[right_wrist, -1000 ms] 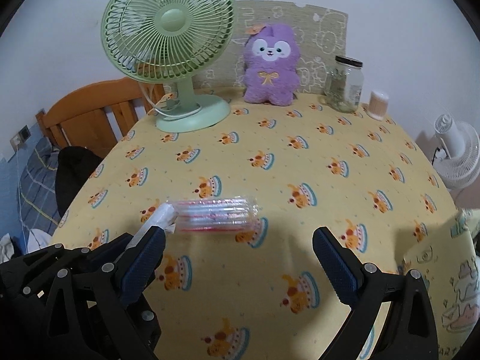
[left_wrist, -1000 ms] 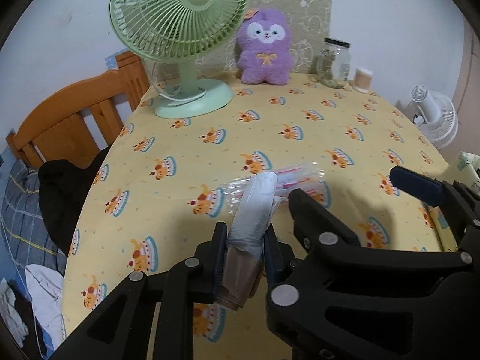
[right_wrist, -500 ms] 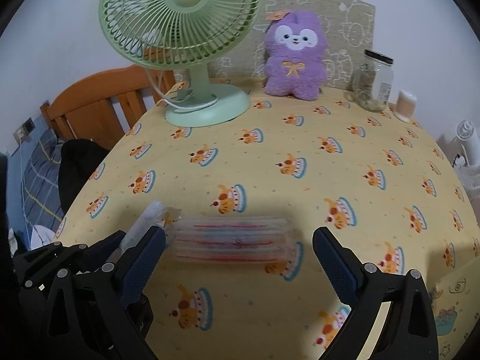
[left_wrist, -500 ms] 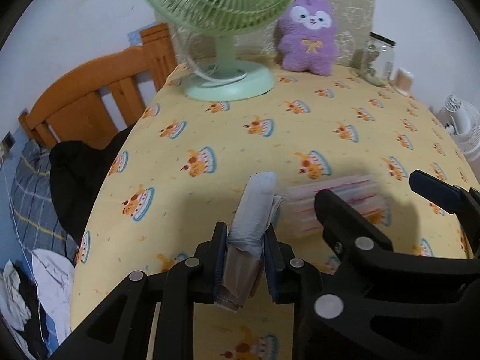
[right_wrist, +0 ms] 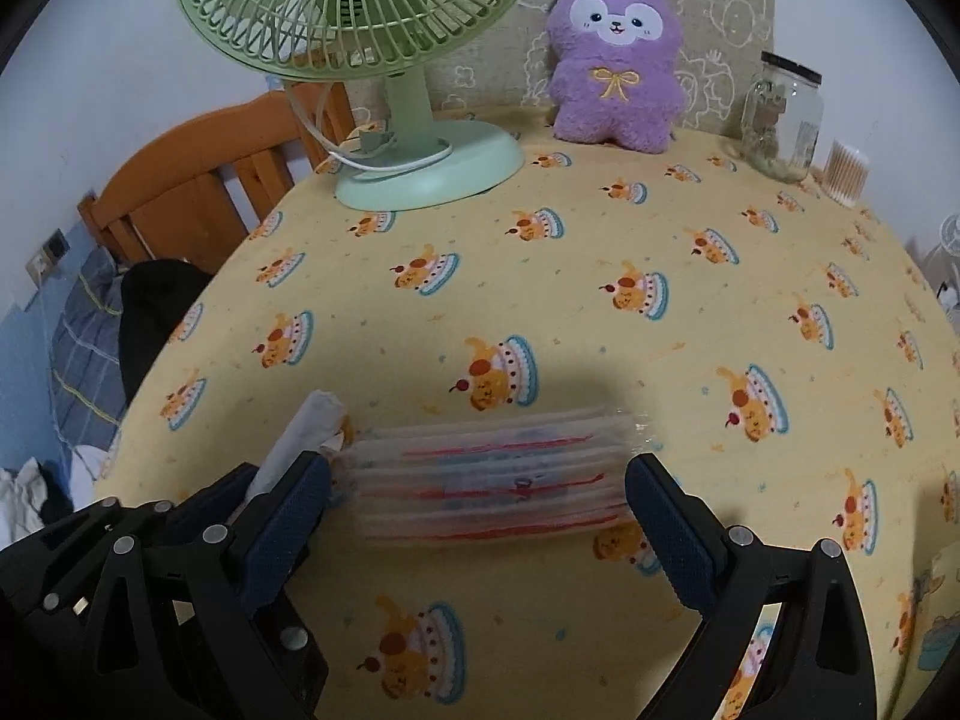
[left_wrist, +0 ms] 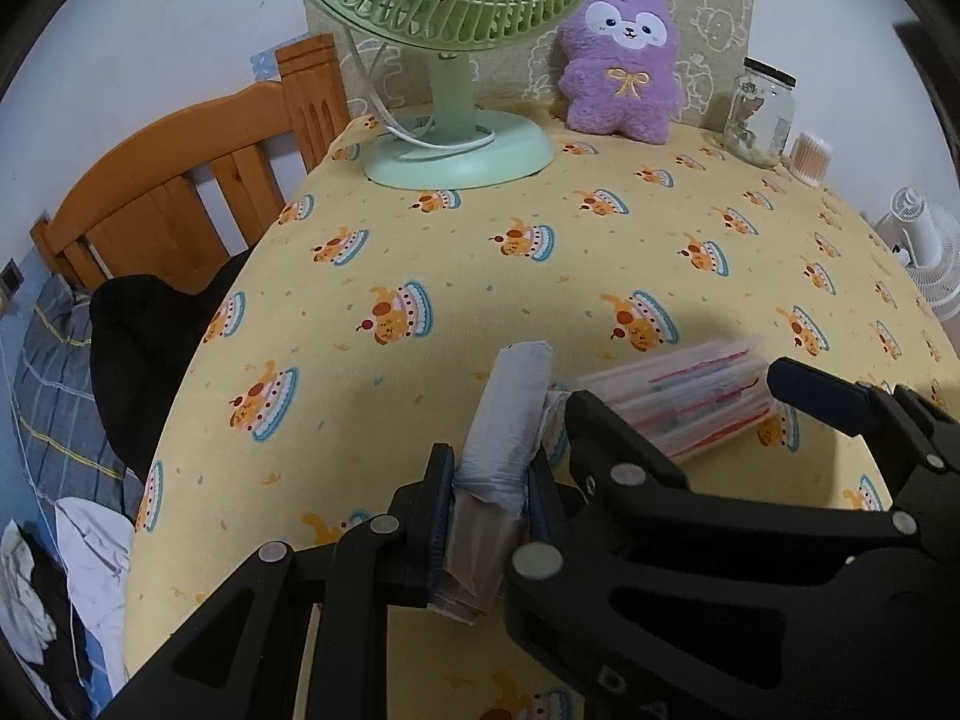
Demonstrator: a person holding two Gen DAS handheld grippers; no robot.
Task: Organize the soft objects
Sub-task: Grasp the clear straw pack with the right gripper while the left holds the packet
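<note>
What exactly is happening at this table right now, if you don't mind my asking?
A person is tidying soft items with two handheld grippers. The left gripper is shut on a grey roll of plastic bags, held just above the yellow tablecloth. The right gripper is open, its fingers either side of a clear packet with red stripes lying on the cloth, not yet gripping it.

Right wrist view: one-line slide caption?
Open right gripper straddles a clear stack of packets on the yellow tablecloth; left gripper holds a grey roll alongside.
</note>
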